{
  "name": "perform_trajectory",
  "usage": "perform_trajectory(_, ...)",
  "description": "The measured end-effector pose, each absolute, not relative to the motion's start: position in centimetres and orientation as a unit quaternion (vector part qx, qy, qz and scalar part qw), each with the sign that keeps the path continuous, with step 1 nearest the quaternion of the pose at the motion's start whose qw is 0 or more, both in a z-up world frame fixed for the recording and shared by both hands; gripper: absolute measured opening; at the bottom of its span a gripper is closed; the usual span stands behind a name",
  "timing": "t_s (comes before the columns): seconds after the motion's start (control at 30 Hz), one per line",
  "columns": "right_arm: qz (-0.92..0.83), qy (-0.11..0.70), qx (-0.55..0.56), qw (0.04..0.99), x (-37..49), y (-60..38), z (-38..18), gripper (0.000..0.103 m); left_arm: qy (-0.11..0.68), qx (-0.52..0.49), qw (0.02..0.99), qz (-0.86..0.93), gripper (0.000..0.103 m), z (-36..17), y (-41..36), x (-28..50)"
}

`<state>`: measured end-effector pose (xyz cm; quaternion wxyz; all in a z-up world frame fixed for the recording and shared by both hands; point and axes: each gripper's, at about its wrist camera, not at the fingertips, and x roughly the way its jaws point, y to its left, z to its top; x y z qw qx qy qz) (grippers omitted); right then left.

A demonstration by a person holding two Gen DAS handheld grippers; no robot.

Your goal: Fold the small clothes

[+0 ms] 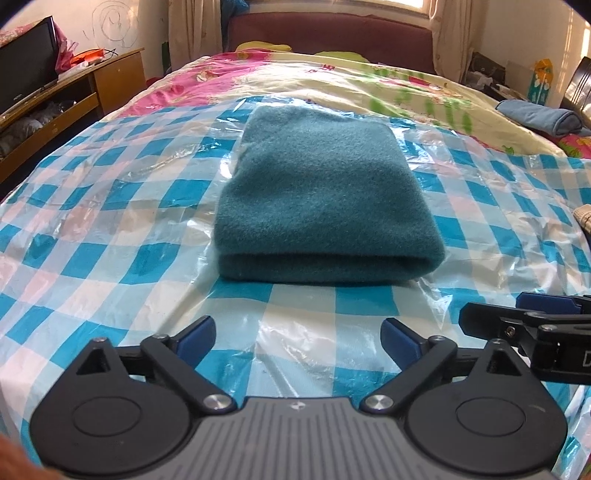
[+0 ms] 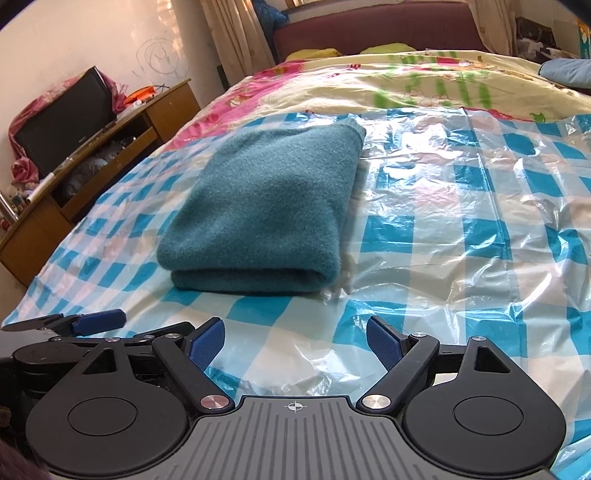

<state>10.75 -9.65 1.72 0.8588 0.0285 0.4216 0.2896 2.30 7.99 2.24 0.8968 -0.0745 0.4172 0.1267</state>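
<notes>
Teal garment (image 1: 325,199) lies folded on the checked plastic sheet (image 1: 110,229) covering the bed, long axis running away toward the headboard (image 1: 328,33), folded edge nearest. Left gripper (image 1: 298,341) and right gripper (image 2: 295,339): fingers spread, holding nothing, short of the garment.

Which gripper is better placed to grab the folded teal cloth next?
Left, probably. The left gripper is open and squarely faces the cloth; from the right gripper, also open, it lies off to the left.
</notes>
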Motion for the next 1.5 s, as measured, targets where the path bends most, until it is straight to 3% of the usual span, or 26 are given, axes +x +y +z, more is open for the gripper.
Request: perform_trajectory(1.5,0.256,0.442,0.000,0.860,10.6,-9.8,-0.5,0.086,0.437,-0.079,0.887,0.129,0.103,1.7,7.9,1.7)
